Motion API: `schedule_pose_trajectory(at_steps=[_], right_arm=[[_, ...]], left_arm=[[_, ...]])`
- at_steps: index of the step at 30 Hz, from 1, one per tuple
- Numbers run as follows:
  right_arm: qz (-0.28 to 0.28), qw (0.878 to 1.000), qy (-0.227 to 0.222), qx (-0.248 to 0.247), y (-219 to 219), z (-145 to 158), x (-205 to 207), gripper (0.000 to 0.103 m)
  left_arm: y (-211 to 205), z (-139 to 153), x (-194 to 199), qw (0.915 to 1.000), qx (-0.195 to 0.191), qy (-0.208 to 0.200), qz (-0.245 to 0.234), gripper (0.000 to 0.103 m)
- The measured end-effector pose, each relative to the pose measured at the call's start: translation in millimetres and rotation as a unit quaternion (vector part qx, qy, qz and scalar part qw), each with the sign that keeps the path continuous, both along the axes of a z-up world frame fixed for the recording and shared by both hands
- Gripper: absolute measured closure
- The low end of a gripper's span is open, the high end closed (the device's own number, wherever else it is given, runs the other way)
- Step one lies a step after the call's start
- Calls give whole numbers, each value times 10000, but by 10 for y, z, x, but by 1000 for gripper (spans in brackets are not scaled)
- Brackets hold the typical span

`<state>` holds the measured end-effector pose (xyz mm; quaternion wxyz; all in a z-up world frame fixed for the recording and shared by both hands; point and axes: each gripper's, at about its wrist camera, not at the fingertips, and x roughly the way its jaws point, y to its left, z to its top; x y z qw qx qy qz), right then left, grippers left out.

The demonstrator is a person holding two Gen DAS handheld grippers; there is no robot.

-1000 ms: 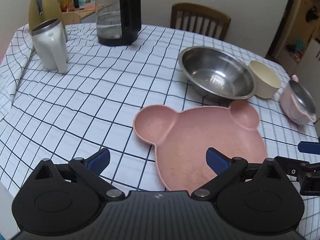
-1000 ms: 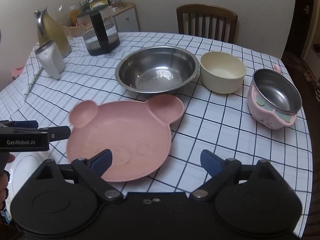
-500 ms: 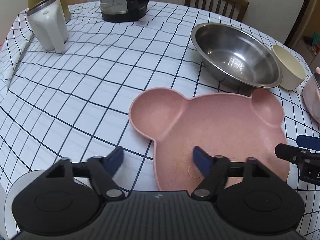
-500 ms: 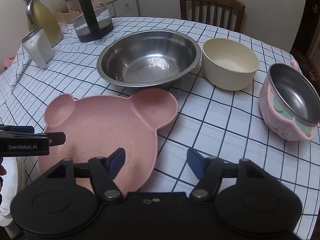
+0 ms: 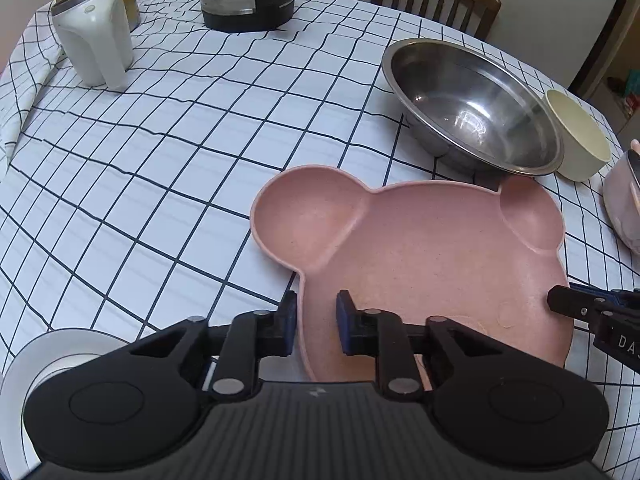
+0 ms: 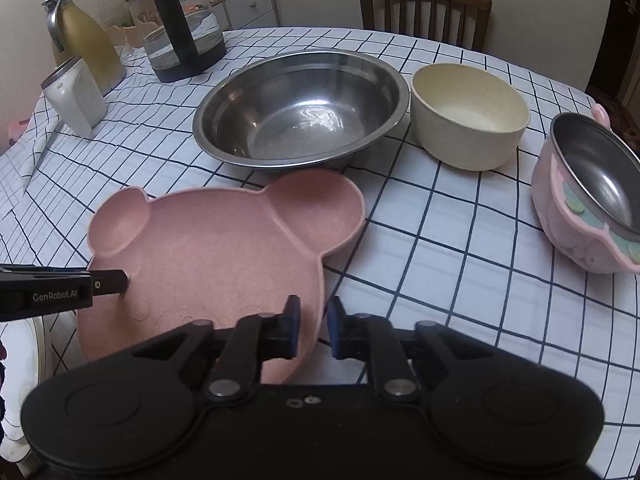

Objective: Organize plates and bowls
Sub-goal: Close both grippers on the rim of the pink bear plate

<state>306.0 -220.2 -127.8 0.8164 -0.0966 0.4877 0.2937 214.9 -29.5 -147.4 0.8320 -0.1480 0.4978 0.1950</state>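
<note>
Both hand-held grippers clamp the pink plate (image 5: 432, 256)

Left hand-held gripper (image 5: 317, 322), marked "GenRobot.AI", and right hand-held gripper (image 6: 313, 330) have just closed on opposite rims; plate lies on the counter (image 5: 160, 152) before the steel bowl (image 6: 300, 108).

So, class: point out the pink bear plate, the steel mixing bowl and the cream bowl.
pink bear plate (image 5: 440, 248): left wrist view, flat middle of the face.
steel mixing bowl (image 6: 300, 120): right wrist view, inner bottom.
cream bowl (image 6: 468, 114): right wrist view, inside floor.

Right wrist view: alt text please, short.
The right claw pinches the near rim of a pink bear-shaped plate on a checked tablecloth; the left claw grips its opposite edge. Behind stand a steel bowl and cream bowl.
</note>
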Motion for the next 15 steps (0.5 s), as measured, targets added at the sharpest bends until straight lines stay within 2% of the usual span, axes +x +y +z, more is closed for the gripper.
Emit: schedule_pose_trajectory(at_steps=[3,9,15], right_arm=[[-102,9999,-12,-18,-12,13,-26,95],[-293,9995,38,96,-84,71,-160,96],[-498,9984,-71,249,-143,297,-379,96]], left_arm=[[8,-1,-15,10000,4,-13,-94,85],[29,69,-89,9996,-9,-87,-280,88],[98,226,-242,9983,-107,-241,-511,88]])
